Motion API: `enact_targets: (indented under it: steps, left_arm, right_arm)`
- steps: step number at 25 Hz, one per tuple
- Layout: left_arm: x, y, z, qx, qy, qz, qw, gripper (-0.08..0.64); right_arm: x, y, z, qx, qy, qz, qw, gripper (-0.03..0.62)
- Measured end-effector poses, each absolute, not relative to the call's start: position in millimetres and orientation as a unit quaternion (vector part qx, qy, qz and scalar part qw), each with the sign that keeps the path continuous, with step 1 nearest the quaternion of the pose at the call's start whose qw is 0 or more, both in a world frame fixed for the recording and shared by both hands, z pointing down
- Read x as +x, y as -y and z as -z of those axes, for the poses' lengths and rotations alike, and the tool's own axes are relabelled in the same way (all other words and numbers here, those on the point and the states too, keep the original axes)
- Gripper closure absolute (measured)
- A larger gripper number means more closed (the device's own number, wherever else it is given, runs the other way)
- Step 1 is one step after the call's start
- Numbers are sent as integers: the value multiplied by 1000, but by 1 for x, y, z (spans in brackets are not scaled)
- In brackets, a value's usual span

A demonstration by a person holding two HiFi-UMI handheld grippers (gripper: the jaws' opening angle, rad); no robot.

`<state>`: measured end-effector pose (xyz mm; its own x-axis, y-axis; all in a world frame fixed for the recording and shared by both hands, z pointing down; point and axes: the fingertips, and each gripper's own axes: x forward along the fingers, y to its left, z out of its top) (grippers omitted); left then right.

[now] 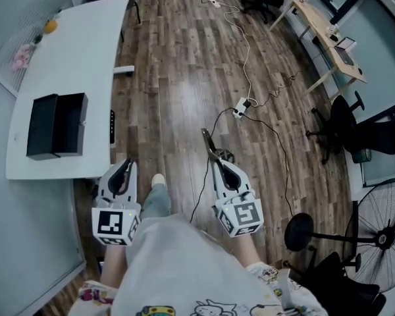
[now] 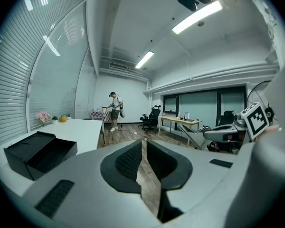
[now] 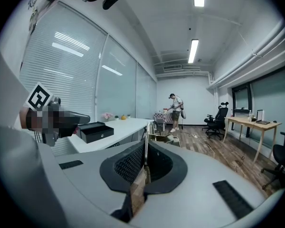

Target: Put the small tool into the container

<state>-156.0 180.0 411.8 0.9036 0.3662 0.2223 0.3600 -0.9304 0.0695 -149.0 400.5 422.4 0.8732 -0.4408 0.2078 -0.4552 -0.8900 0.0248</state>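
The small tool (image 1: 209,145) is a thin metal piece that sticks forward out of my right gripper (image 1: 218,168), which is shut on it. In the right gripper view the tool (image 3: 146,137) stands edge-on between the closed pads of the right gripper (image 3: 146,150). The container (image 1: 56,124) is an open black box on the white table (image 1: 72,58), to the left of and beyond both grippers. It also shows in the left gripper view as the black box (image 2: 38,152) and in the right gripper view as the black box (image 3: 97,130). My left gripper (image 1: 124,166) is shut and empty, as the left gripper (image 2: 143,145) shows up close.
Cables and a power strip (image 1: 240,108) lie on the wooden floor ahead. A wooden desk (image 1: 324,37), office chairs and a standing fan (image 1: 380,237) are at the right. A person (image 3: 176,111) stands at the far end of the room. Flowers and an orange object (image 1: 49,26) sit at the table's far end.
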Motion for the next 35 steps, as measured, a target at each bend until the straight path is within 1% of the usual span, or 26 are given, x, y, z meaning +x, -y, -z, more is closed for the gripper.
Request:
enact_targets:
  steps: [9,16,26,35]
  left_arm:
    - [-43,-150,-405,974,-197,-114,16,549]
    - [20,-118,-407,975,-191,-115,18,549]
    - [46,-66,-411,982,-137,-123,43,549]
    - [47,-13,-408,991,-33,-114,60,549]
  right_arm:
    - [-36,-367,-409,969,227,-95,39,591]
    - [30,-336,-411,967,231,-100,42,591]
    - [84,-276,-409,949,292,-105,57,592]
    - [127,-205,-404,912,393,-94,67,591]
